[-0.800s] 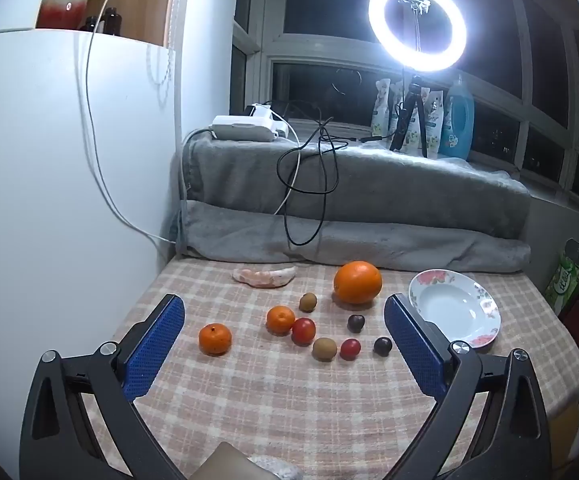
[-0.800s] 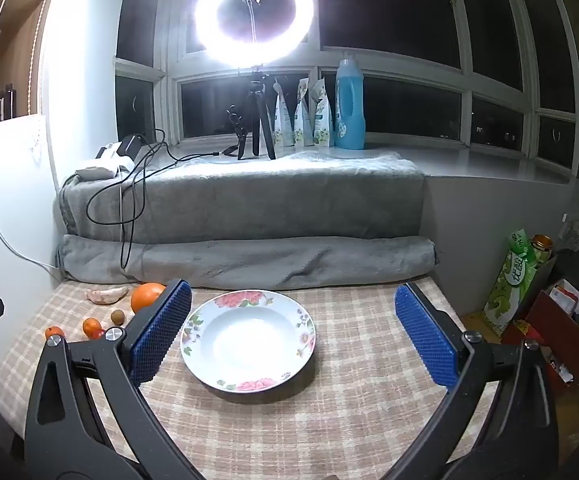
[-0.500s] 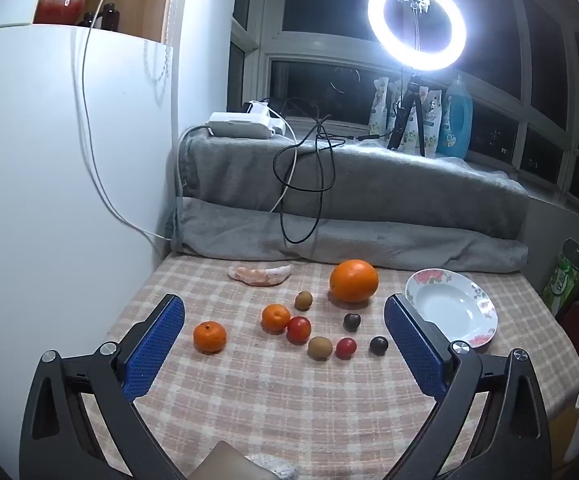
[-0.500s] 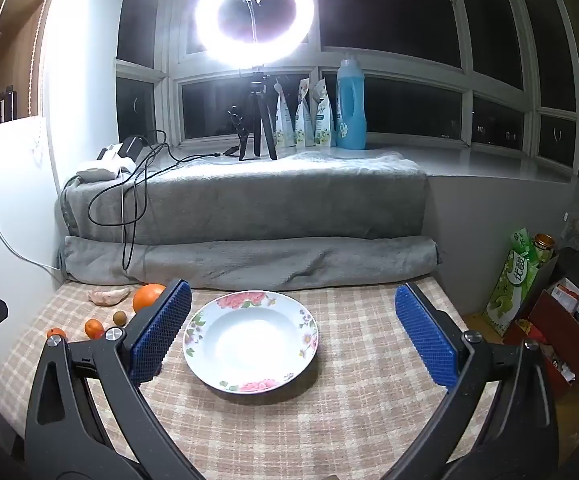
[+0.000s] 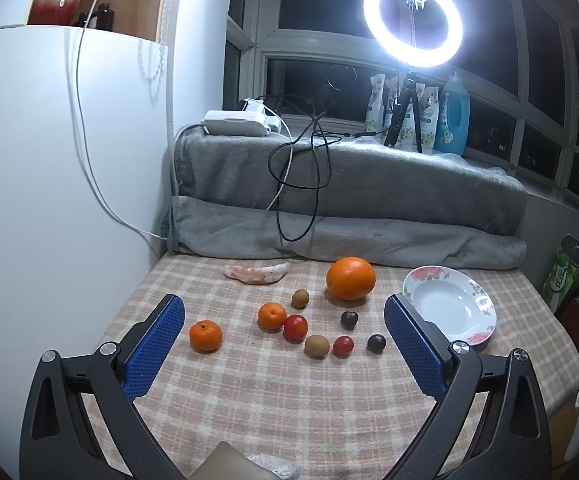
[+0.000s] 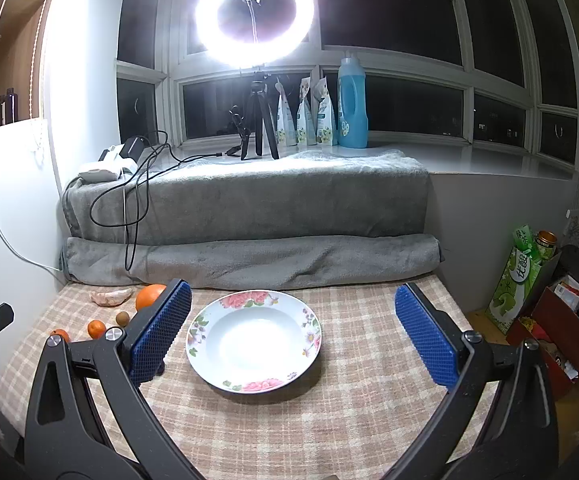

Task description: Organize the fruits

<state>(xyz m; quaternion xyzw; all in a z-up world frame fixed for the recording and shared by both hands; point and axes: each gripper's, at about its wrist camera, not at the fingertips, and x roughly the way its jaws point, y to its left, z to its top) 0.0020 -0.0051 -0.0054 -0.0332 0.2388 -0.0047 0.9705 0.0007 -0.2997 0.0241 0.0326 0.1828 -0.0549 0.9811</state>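
Note:
Several fruits lie on the checked tablecloth [image 5: 289,400]: a big orange [image 5: 350,278], two mandarins [image 5: 205,335] [image 5: 272,316], two kiwis [image 5: 300,298] [image 5: 316,345], two red tomatoes [image 5: 295,328] [image 5: 343,345] and two dark plums [image 5: 348,319] [image 5: 376,343]. An empty flowered white plate [image 5: 449,304] stands to their right; it also shows in the right wrist view [image 6: 254,340]. My left gripper [image 5: 283,342] is open above the fruits. My right gripper [image 6: 291,334] is open above the plate. Both are empty.
A pale peeled fruit piece [image 5: 256,273] lies near the grey rolled blanket [image 5: 349,236] at the table's back. A white cabinet [image 5: 49,200] bounds the left side. Cables [image 5: 297,184] hang over the blanket. A ring light [image 6: 254,12] stands on the sill. Boxes [image 6: 549,300] sit at the right.
The left gripper has drawn back and risen slightly, so the fruits sit a little farther away. The right gripper has barely moved. Both stay open.

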